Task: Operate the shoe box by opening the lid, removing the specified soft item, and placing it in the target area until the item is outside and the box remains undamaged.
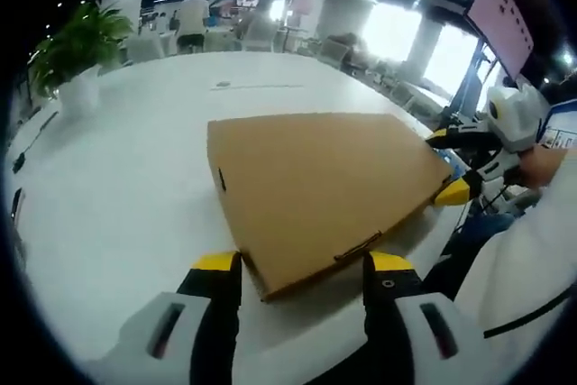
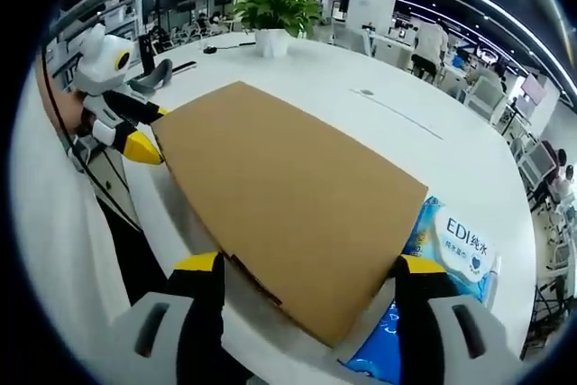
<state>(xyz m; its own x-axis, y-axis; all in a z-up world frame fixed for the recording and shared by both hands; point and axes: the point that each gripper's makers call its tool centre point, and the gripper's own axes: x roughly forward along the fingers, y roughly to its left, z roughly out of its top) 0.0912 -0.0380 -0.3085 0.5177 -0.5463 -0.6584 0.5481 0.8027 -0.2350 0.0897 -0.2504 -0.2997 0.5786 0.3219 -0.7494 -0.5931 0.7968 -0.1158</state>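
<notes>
We cannot see inside the shoe box (image 1: 315,191); its closed lid hides the contents. In the right gripper view the box covers most of a blue packet (image 2: 451,259), leaving its small print unreadable. The far desks and people (image 2: 433,47) are too small and blurred to make out.

One box (image 1: 315,191) (closed), one plant (image 2: 275,8).

Plain tan-brown shoe box (image 2: 288,200), white table (image 1: 117,196), blue-and-white packet (image 2: 455,250), yellow-tipped black claws, green plant (image 2: 275,8)
</notes>
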